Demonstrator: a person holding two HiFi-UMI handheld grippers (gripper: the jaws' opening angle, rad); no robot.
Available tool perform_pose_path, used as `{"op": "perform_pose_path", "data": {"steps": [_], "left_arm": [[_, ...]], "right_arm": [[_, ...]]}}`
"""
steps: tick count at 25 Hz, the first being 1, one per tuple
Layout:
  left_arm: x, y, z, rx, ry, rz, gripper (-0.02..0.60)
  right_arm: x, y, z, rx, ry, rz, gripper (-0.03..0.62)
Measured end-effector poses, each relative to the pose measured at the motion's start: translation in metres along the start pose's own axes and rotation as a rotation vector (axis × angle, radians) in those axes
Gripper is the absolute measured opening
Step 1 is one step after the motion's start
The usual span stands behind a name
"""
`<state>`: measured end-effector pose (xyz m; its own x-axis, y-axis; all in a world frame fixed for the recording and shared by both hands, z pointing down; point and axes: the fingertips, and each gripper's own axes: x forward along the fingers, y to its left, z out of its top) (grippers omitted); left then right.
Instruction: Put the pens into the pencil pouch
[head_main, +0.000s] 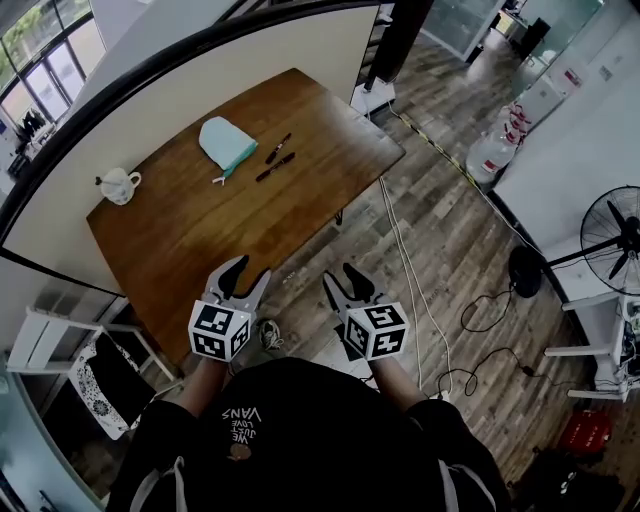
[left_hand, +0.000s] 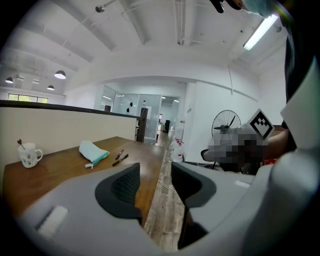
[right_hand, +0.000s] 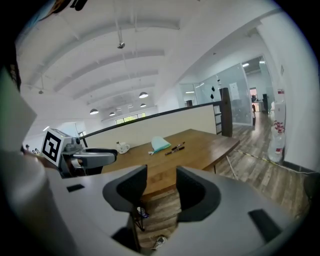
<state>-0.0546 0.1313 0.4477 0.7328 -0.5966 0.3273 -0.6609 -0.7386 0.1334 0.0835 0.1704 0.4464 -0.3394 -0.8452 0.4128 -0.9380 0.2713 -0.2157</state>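
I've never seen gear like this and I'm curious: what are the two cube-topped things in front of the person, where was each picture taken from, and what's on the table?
There is no robot here. A person holds a two-jaw grasping tool in each hand: the left tool and the right tool. The marker cubes are part of them. One picture comes from a camera on the person's head, looking down. The other two come from cameras riding on each tool, looking along its jaws. On the wooden table lie a light teal pencil pouch, two pens beside it, and a white mug further off. Both tools' jaws stand apart with nothing between them, so nothing is held.
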Motion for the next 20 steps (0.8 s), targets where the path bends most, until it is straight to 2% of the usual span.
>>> {"op": "perform_pose_path", "data": {"steps": [10,14,20], "left_arm": [[0.022,0.072,0.017,0.005,0.017,-0.029,0.181],[0.026,0.102,0.020,-0.002,0.014,-0.017,0.181],[0.041,0.117,0.010,-0.045,0.041,-0.008,0.181]], "right_arm": [[0.063,-0.001,0.025,0.025,0.003,-0.052,0.149],[0.082,-0.001,0.029,0.024,0.020,-0.071,0.149],[0.106,-0.014,0.036,-0.006,0.043,-0.047,0.149]]}}
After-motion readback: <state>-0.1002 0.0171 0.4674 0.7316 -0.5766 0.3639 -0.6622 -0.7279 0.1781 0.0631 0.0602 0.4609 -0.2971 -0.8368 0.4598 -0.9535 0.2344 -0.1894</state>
